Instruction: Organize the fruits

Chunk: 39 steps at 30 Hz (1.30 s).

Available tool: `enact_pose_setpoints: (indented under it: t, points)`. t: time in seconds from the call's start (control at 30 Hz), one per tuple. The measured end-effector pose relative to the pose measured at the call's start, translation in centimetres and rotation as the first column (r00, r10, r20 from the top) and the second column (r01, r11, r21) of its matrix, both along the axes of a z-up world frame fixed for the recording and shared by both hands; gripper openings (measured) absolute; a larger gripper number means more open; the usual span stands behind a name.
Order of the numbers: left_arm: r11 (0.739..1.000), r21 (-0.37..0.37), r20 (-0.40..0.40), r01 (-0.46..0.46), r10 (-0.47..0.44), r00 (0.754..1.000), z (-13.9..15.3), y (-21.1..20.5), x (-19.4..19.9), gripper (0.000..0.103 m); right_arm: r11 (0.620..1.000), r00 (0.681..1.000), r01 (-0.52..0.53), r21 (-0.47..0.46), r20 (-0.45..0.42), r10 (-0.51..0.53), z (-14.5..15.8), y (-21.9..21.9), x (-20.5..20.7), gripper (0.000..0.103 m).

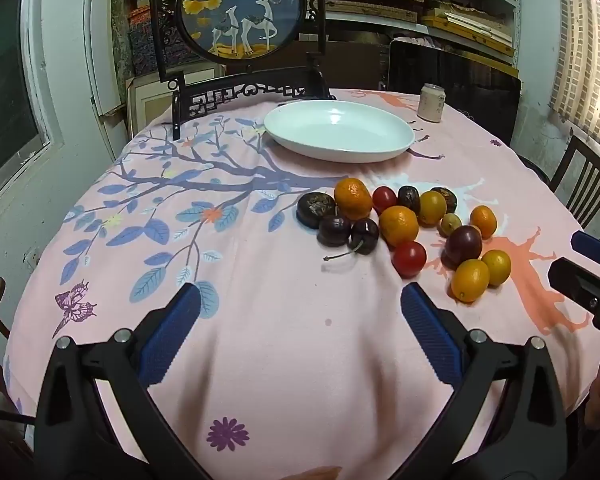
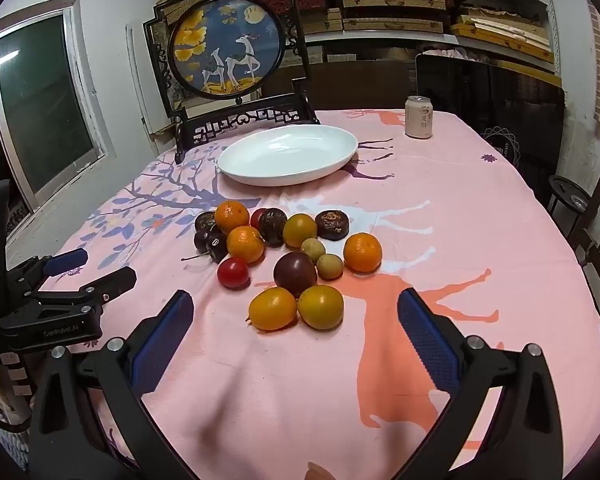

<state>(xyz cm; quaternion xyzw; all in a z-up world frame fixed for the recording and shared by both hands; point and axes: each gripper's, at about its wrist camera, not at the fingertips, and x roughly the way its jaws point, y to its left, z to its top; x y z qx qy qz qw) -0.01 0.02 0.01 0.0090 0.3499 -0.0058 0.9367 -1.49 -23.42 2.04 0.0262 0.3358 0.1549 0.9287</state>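
- I held both tools above the near edge of the desk (image 2: pixel 500 208), neither touching anything yet.
- My left hand-held gripper (image 1: pixel 300 336) had its jaws spread wide with nothing between them; in its view it sat at the bottom centre, over bare pink cloth.
- My right hand-held gripper (image 2: pixel 296 340) was likewise wide apart and empty, with the fruit pile just beyond its tips.
- The fruits (image 2: pixel 288 256) lay in a loose cluster at the middle of the right wrist view (centre right in the left one): oranges, red tomatoes, dark cherries and some yellow ones, many touching.
- The white plate (image 2: pixel 288 156) stood empty beyond them, towards the upper centre, with a can (image 2: pixel 419 117) off at the upper right.
- I judged the task was at its very start: no fruit on the plate, so the first pick was in hand.
- The next move probably called for the right tool to drop onto the nearest yellow fruit (image 2: pixel 273 308) (it touched its neighbour, so a clean straddle mattered) and close gently.
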Motion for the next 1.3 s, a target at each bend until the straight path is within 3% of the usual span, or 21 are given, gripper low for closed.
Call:
enact_pose_setpoints:
  t: [1.3]
  points:
    - [1.000,0.015,-0.011,-0.011,0.011,1.000,-0.53,0.24,0.10,0.101,1.000,1.000,-0.008,0.010,0.013,0.008,0.33,0.48,-0.42,0.102]
